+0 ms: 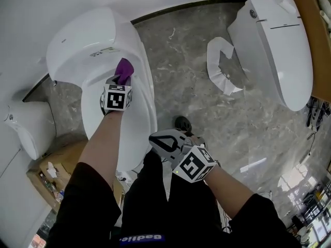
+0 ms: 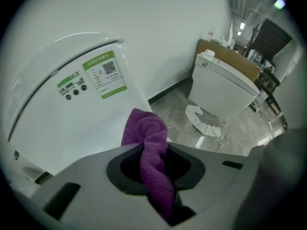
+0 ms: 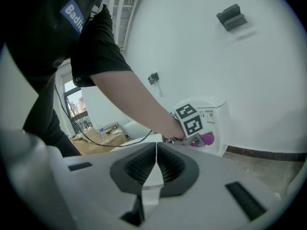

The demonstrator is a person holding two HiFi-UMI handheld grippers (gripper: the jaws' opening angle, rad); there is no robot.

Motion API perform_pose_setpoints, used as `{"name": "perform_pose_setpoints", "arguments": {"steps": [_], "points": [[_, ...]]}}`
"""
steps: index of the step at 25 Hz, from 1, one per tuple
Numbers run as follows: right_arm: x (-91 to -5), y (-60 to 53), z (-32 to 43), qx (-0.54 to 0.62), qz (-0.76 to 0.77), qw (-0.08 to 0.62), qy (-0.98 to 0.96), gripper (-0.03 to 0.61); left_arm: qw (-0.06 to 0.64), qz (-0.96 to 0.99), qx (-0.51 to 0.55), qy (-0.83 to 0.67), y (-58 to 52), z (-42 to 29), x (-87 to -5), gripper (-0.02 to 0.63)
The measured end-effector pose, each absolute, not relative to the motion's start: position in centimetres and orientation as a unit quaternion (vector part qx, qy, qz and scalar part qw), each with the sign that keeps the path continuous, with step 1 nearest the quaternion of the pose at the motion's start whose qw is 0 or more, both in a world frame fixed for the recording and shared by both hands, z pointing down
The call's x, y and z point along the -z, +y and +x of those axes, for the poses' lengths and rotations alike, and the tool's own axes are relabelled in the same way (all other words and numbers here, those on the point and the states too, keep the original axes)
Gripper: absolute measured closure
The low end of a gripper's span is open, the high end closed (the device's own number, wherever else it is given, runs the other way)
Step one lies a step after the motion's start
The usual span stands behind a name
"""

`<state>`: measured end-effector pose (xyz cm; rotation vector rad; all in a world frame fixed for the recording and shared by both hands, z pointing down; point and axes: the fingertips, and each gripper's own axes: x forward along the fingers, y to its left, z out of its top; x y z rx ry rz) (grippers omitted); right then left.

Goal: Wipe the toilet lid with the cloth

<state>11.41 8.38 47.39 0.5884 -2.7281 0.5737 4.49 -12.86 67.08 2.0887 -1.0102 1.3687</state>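
Head view: left gripper point(image 1: 120, 81) pinches a purple cloth point(image 1: 124, 68) between its jaws at the rear of the toilet lid point(image 1: 140, 112).
Right gripper point(image 1: 164, 141), jaws closed and empty, sits beside the lid's front.

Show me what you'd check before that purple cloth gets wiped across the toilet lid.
1. Cloth gripped: ok. The purple cloth is pinched between the left gripper's jaws.
2. Lid down: ok. The toilet lid is closed.
3. Cloth touching the lid: cannot tell. It sits at the lid's rear end, but contact isn't clear.
4. Wiping path free: ok. Nothing lies on the visible lid surface.
5. Other tool out of the way: ok. The right gripper is shut, empty, and held off to the lid's side.
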Motion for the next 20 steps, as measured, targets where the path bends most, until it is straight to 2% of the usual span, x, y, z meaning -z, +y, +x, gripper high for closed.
{"name": "perform_pose_setpoints", "arguments": {"steps": [4, 8, 12, 20], "points": [[-47.4, 8.5, 11.2, -0.191, 0.220, 0.159, -0.943, 0.549, 0.222, 0.784, -0.479, -0.327, -11.6, 7.9, -66.8, 0.528], [-47.1, 9.6, 9.1, -0.186, 0.233, 0.166, -0.940, 0.549, 0.219, 0.798, -0.475, -0.300, -9.4, 6.7, -66.4, 0.528], [-45.9, 11.4, 5.3, -0.183, 0.236, 0.165, -0.940, 0.549, 0.223, 0.790, -0.488, -0.297, -7.5, 1.1, -65.3, 0.528], [-43.7, 14.3, -2.9, -0.201, 0.243, 0.160, -0.935, 0.549, 0.238, 0.744, -0.525, -0.338, -5.8, -15.1, -65.1, 0.528]]}}
